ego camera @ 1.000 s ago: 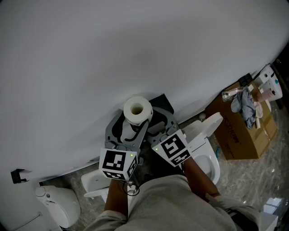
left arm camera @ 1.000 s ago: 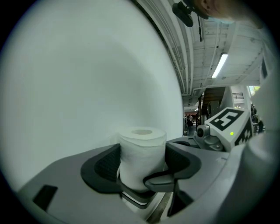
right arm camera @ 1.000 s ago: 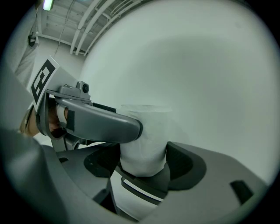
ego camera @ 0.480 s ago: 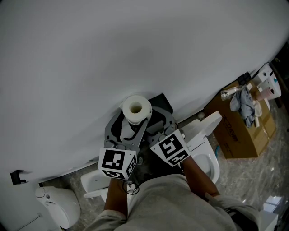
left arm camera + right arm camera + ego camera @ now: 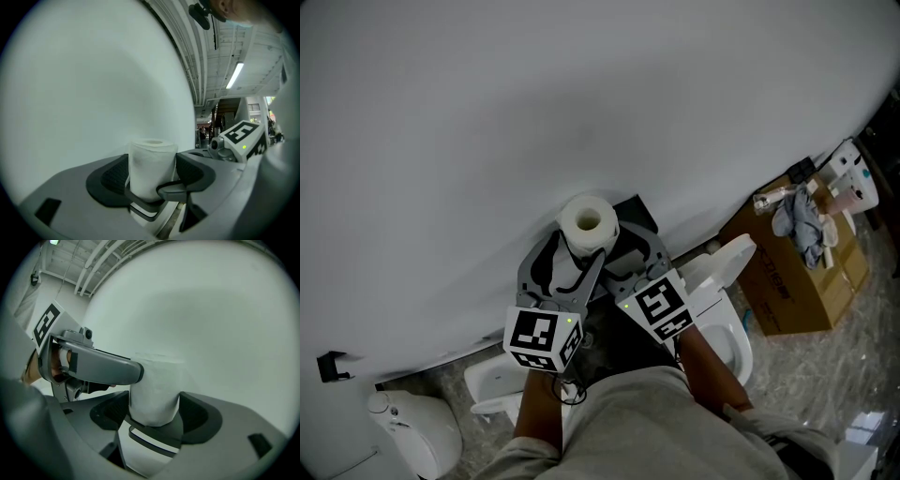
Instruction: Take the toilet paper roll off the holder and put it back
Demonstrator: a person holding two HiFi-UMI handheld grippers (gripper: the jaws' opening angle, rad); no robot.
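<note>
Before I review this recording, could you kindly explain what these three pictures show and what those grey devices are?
A person holds a hand-held gripper in each hand; no robot arm is involved. The head view looks down from a camera on the person's head; the other two pictures come from cameras riding on each gripper. Both the left gripper and the right gripper have their jaws closed on one upright toilet paper roll, near a white wall. Below stand a toilet and a cardboard box.

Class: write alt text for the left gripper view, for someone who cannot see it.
A white toilet paper roll stands upright, clamped between the pads of the left tongs, in front of a plain white wall.
</note>
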